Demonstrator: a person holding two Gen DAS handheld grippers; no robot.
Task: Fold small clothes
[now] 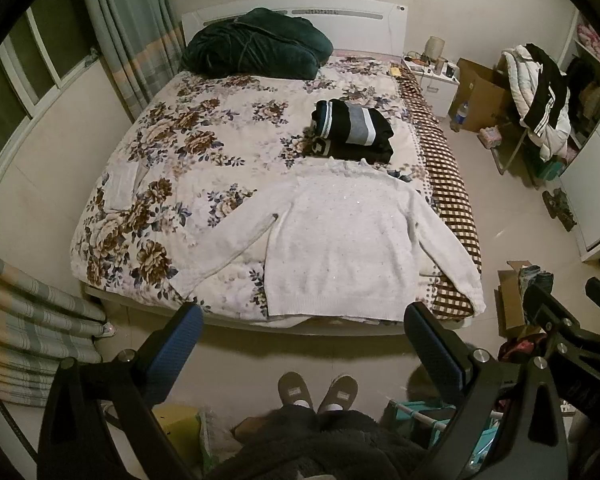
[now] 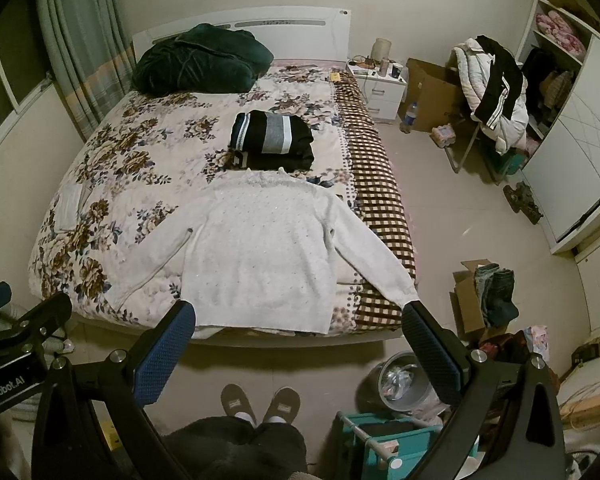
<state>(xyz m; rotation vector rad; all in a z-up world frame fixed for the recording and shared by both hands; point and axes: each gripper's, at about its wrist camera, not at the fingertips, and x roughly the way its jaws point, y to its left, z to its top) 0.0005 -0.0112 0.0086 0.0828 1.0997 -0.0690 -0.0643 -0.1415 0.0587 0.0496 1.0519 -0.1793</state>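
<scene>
White sweater (image 1: 340, 240): centre of frame, spread flat on the bed (image 1: 172, 152), sleeves splayed out, hem at the near edge, laid out ready for folding.
Folded dark clothes (image 1: 352, 130): stacked above the sweater, probably set clear as finished work.
Left gripper (image 1: 302, 326): lower frame, jaws wide apart, holding nothing, off the bed.
Right gripper (image 2: 300, 322): likewise spread wide and empty, hovering before the hem.

dim warm indoor light | soft shadows | strong fisheye edge warp, dark corners
</scene>
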